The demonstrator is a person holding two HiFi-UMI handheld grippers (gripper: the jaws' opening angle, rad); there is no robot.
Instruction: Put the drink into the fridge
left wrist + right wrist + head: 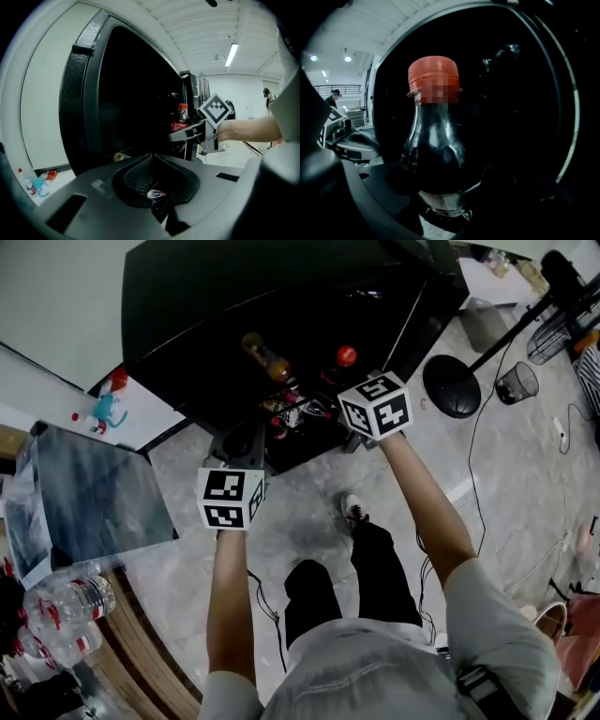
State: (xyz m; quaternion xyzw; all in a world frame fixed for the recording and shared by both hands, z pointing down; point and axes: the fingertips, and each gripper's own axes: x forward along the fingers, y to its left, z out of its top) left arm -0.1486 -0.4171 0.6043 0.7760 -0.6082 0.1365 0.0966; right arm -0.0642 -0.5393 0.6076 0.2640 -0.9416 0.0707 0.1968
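Item 1. My right claw (442, 205): it was clamped on the cola bottle (436, 140) low on the body, with dark moulded plastic jaws on either side of it. Its white cube with square black markers (376, 406) sat above my wrist.

Item 2. The cola bottle was clear, glossy plastic, bulbous at the shoulder and narrowing to the neck, filled with near-black liquid. It had a ribbed red screw cap (433, 72). The bottle stood upright, right at the dark opening of the fridge (131, 93); I could not tell whether it rested on a shelf.

Item 3. The fridge was a black cabinet with an unlit interior. A pebbled black frame edge (93, 28) curved across the left gripper view. From the head view a second bottle (265, 357) with amber contents lay tilted in the opening, left of the cola.

Item 4. My left claw (152, 157) held nothing. The jaws were brought together, their cross-hatched rubber pads meeting in a ridge, matte grey housing below. It hung level, just beside the fridge front.

Item 5. The floor (309, 521) was grey, marble-patterned and smooth.

Item 6. Clear water bottles (70, 601) with ridged walls and red labels lay at lower left.

Item 7. A round black stand base (451, 385) sat on the floor to the right of the fridge.
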